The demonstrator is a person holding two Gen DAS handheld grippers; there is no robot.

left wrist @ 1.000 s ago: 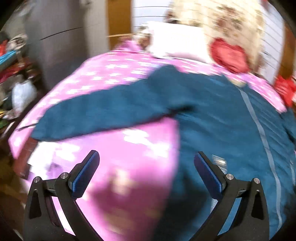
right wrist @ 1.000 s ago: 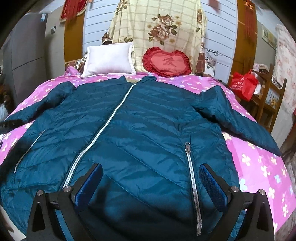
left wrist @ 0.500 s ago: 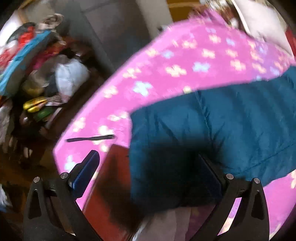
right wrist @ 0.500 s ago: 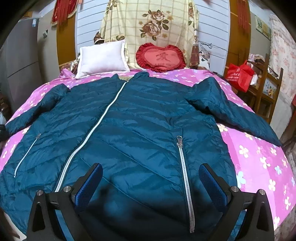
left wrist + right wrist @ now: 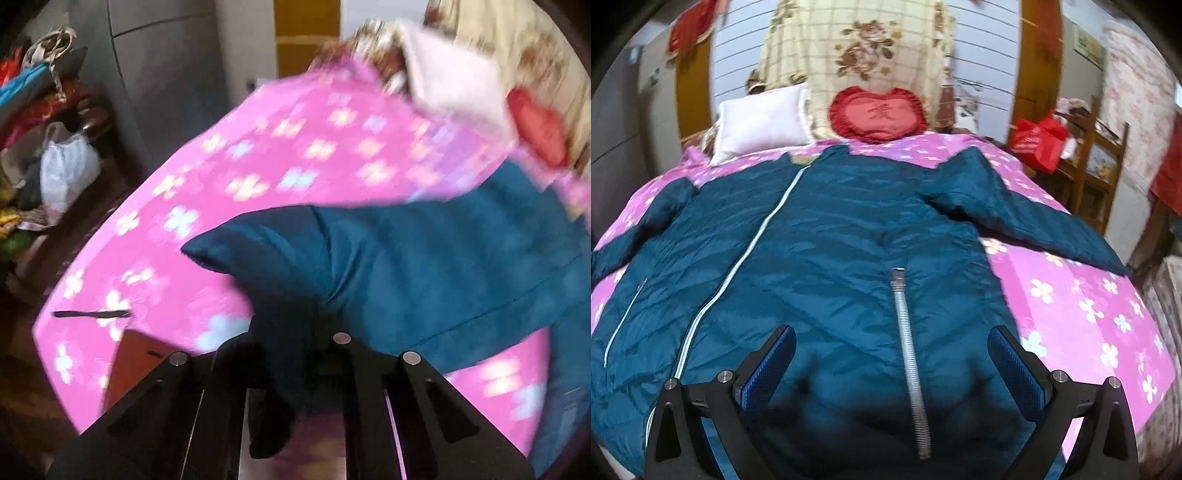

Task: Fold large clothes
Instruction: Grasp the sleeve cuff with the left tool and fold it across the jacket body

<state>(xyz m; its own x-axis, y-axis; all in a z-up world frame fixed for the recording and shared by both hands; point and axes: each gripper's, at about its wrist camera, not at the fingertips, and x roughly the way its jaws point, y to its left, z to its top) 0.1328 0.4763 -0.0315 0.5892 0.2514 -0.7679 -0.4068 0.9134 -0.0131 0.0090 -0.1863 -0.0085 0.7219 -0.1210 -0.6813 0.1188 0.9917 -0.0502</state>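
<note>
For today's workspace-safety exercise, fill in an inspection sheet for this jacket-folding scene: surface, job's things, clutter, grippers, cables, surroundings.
Surface: bed with pink flowered sheet.
Job's things: teal jacket spread front up, main zip closed; its sleeve bunched at the cuff.
Clutter: white pillow, red heart cushion, a thin dark item near the bed's edge.
Grippers: left gripper shut on the sleeve; right gripper open above the hem, holding nothing.
Cables: nothing seen.
Surroundings: grey cabinet, white bag, red bag by a wooden shelf.
</note>
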